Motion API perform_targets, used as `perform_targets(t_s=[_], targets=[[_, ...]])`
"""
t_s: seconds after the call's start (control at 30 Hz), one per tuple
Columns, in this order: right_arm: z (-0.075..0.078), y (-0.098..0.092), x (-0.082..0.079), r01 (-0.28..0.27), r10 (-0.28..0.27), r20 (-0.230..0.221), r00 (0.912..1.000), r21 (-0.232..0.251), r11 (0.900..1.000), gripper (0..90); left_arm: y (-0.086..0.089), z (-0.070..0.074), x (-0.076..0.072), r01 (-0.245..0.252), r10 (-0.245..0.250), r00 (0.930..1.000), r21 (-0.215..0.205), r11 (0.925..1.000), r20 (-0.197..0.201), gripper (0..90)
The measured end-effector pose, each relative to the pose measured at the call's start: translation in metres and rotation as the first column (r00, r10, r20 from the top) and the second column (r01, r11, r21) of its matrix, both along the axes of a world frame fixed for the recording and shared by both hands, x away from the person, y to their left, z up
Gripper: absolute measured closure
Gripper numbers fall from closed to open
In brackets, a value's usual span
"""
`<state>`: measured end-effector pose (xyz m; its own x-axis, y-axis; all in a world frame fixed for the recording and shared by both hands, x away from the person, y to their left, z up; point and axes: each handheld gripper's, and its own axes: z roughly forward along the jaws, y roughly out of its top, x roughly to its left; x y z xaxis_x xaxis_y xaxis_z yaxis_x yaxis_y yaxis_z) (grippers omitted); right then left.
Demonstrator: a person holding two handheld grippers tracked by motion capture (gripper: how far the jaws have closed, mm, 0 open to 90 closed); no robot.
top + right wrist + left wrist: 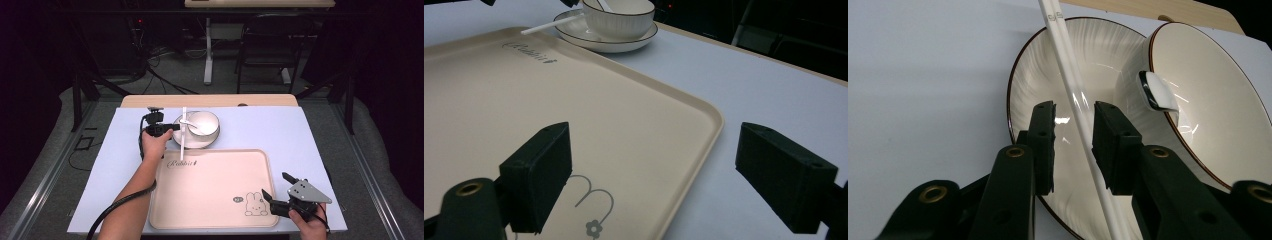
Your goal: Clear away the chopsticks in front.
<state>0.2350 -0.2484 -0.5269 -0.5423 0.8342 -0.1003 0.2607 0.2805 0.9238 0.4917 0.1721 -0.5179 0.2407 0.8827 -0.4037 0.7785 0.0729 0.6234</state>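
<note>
Chopsticks [1075,107] lie across the plate [1035,75], a white pair running from the top centre of my left gripper view down to its bottom edge, and they are what I am after. My left gripper [1074,135] straddles them: one black pad sits to each side, narrowed in around the sticks but not pressing, since I can see gaps on both sides. I come in low over the plate's rim because the sticks bridge it there and leave room underneath for the pads. The bowl [1215,95] stands on the same plate toward the upper right, with a spoon [1158,91] leaning over its edge, so I keep to the left of it to avoid knocking either.

In the high view my right gripper [277,189] waits at the lower right, jaws spread wide over the corner of the beige tray [210,195], holding nothing. I judge the tray is the likely landing place.
</note>
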Motion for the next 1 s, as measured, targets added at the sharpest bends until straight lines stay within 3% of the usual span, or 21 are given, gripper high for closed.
perform_targets(t_s=[0.47,1.0], targets=[[0.000,-0.001,0.000,-0.001,0.001,0.001,1.0000,-0.002,1.000,14.5,-0.010,-0.008,0.007,-0.013,0.013,0.9995,-0.006,0.9999,-0.030,74.0],[0.000,-0.001,-0.001,0.000,0.000,-0.001,1.0000,0.002,1.000,14.5,-0.012,-0.008,0.011,-0.039,0.039,0.9977,-0.012,0.9992,-0.056,77.4]])
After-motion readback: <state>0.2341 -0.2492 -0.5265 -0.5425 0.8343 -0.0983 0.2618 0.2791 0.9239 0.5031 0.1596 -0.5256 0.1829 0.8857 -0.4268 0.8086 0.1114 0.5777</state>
